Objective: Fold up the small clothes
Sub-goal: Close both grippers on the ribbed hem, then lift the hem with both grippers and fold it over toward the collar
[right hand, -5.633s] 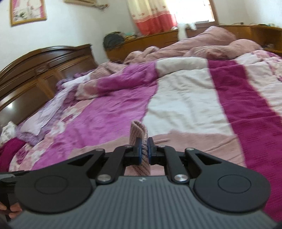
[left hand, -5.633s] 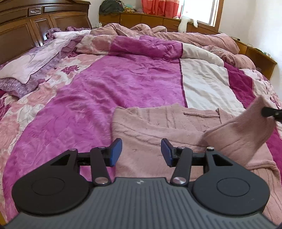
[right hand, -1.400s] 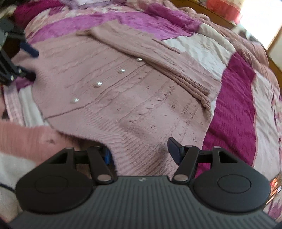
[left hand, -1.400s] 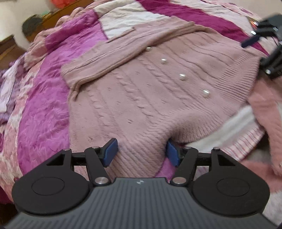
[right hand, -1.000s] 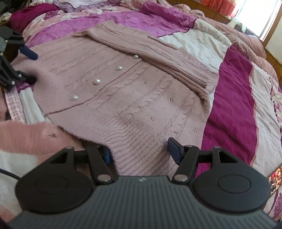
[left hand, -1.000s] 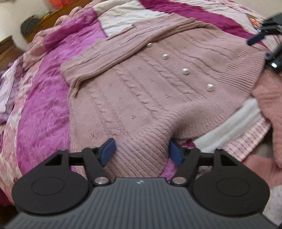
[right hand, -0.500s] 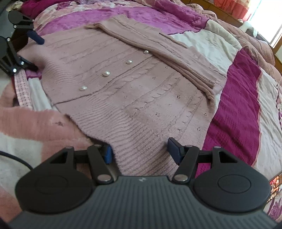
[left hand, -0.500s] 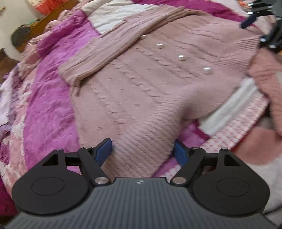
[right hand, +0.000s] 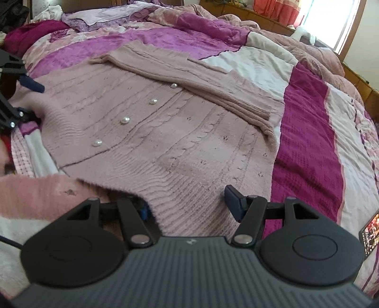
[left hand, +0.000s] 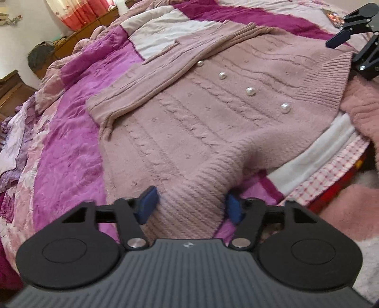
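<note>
As both tools close, hem (left hand: 189,201) between.

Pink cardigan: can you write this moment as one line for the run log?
stage: gripping hem | cardigan: flat on bed, sleeves folded in | left gripper: closing, hem corner between jaws | right gripper: closing, hem between jaws

pink cardigan (left hand: 203,123) on quilted bed (left hand: 71,151)

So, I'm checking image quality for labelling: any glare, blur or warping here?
Right wrist view: window blown out top right, pink sleeve soft. Left wrist view: even light, right edge blurred. Both: fisheye bends the bed; cardigan sharp.
</note>
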`<state>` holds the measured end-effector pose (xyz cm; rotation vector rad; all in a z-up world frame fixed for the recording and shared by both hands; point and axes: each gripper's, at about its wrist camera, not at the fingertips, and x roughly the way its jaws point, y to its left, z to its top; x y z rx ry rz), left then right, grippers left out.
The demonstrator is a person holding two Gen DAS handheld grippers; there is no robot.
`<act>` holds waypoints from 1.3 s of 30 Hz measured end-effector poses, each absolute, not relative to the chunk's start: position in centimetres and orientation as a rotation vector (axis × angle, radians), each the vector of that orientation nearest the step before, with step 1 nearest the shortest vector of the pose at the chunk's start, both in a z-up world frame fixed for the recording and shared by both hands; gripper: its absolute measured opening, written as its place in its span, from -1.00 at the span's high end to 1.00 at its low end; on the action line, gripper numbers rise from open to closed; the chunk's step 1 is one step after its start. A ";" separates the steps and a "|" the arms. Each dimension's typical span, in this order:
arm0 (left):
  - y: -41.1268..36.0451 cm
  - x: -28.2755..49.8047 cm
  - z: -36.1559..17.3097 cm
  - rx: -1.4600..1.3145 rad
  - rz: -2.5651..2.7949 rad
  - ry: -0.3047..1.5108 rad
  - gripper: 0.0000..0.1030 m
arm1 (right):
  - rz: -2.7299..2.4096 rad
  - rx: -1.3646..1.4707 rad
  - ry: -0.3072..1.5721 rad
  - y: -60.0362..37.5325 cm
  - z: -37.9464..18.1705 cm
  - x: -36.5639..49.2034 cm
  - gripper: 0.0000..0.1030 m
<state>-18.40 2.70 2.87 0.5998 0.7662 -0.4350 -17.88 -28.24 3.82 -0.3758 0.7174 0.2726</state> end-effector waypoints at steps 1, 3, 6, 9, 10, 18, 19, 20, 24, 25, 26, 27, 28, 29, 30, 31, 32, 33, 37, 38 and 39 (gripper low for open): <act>2.6 -18.6 2.9 0.600 -0.443 0.761 -0.02 | 0.276 -0.385 0.712 -28.1 3.9 -18.0 -0.02; 2.6 -18.8 3.2 0.589 -0.454 0.751 0.14 | 0.283 -0.411 0.698 -27.7 4.1 -18.0 0.14; 2.9 -18.6 3.9 0.529 -0.456 0.759 0.24 | 0.284 -0.442 0.674 -27.3 4.4 -17.9 0.35; 3.0 -18.0 4.2 0.492 -0.442 0.759 0.24 | 0.274 -0.430 0.671 -27.4 4.5 -17.1 0.42; 2.9 -17.7 4.1 0.489 -0.433 0.754 0.21 | 0.275 -0.419 0.679 -27.4 4.4 -16.8 0.43; 1.9 -16.3 3.4 0.481 -0.425 0.763 0.56 | 0.309 -0.417 0.687 -27.5 3.9 -17.2 0.58; 2.0 -16.2 3.5 0.474 -0.425 0.760 0.71 | 0.310 -0.417 0.686 -27.6 3.9 -17.2 0.67; 2.1 -16.0 3.7 0.459 -0.419 0.755 0.75 | 0.312 -0.410 0.686 -27.7 4.0 -17.3 0.70; 3.0 -14.9 5.7 0.337 -0.381 0.728 0.79 | 0.308 -0.337 0.668 -28.5 5.1 -16.8 0.81; 3.1 -14.6 6.4 0.321 -0.377 0.710 0.79 | 0.303 -0.318 0.660 -28.7 5.5 -16.5 0.81; 3.1 -14.4 7.1 0.318 -0.372 0.688 0.79 | 0.298 -0.302 0.651 -28.9 5.9 -16.2 0.82; 3.1 -14.2 7.6 0.317 -0.365 0.667 0.79 | 0.291 -0.288 0.639 -29.0 6.3 -16.0 0.82; 3.1 -14.0 8.1 0.315 -0.361 0.652 0.79 | 0.284 -0.284 0.629 -29.0 6.5 -15.7 0.82; 3.1 -13.8 8.6 0.311 -0.357 0.635 0.79 | 0.277 -0.288 0.616 -29.0 6.9 -15.5 0.82; 3.0 -13.6 8.9 0.310 -0.353 0.624 0.79 | 0.269 -0.293 0.605 -28.9 7.1 -15.3 0.82; 3.0 -13.4 9.1 0.308 -0.345 0.613 0.79 | 0.261 -0.299 0.594 -28.8 7.4 -15.1 0.82; 3.0 -13.2 9.3 0.306 -0.337 0.604 0.79 | 0.254 -0.302 0.585 -28.8 7.6 -14.9 0.82; 2.9 -13.1 9.4 0.302 -0.331 0.597 0.79 | 0.246 -0.305 0.575 -28.7 7.8 -14.7 0.82; 2.8 -12.5 10.0 0.287 -0.306 0.574 0.79 | 0.217 -0.302 0.539 -28.5 8.6 -13.7 0.84; 2.7 -12.3 10.2 0.288 -0.299 0.564 0.79 | 0.209 -0.300 0.529 -28.4 8.8 -13.4 0.84; 2.7 -12.2 10.4 0.290 -0.294 0.555 0.79 | 0.202 -0.298 0.521 -28.4 9.0 -13.2 0.84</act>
